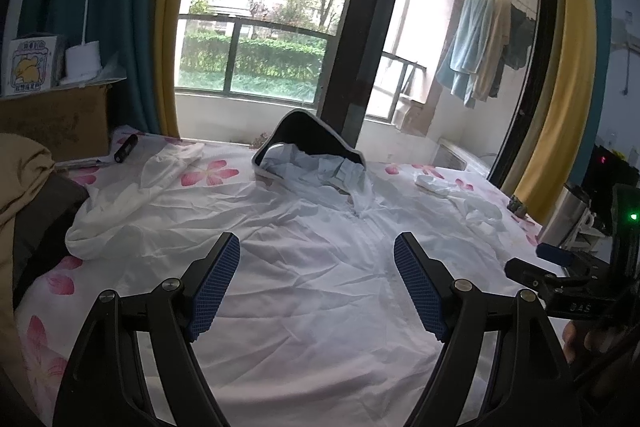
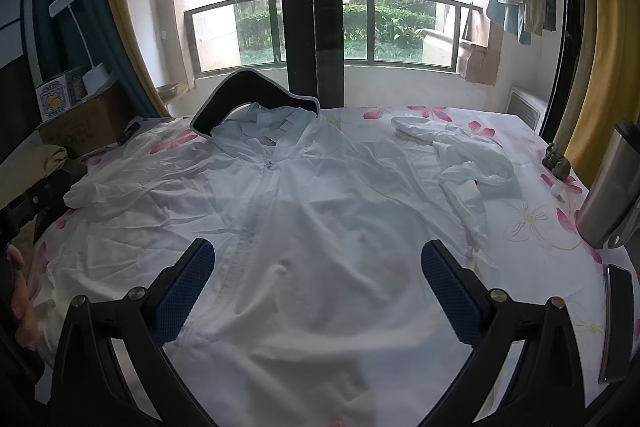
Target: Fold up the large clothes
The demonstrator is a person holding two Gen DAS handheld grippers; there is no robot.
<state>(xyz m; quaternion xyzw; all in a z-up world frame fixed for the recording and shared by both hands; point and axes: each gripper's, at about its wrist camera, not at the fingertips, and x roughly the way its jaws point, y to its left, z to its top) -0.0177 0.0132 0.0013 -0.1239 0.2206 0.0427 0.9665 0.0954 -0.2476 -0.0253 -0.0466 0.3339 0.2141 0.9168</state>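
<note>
A white zip-front hooded jacket (image 1: 304, 267) lies spread flat, front up, on a flowered sheet (image 1: 52, 287); it also shows in the right wrist view (image 2: 320, 227). Its hood with a dark brim (image 1: 312, 143) points to the window. One sleeve (image 1: 132, 195) lies crumpled at the left, the other sleeve (image 2: 460, 155) at the right. My left gripper (image 1: 316, 287) is open and empty, hovering above the jacket's lower left half. My right gripper (image 2: 318, 291) is open and empty above the lower right half. The right gripper's body shows at the right edge of the left wrist view (image 1: 580, 283).
A cardboard box (image 1: 60, 119) with a white lamp (image 1: 84, 63) stands at the back left. A tan and dark pile (image 1: 28, 195) lies at the left edge. A metal flask (image 2: 612, 195), a small figurine (image 2: 558, 163) and a phone (image 2: 618, 323) sit at the right.
</note>
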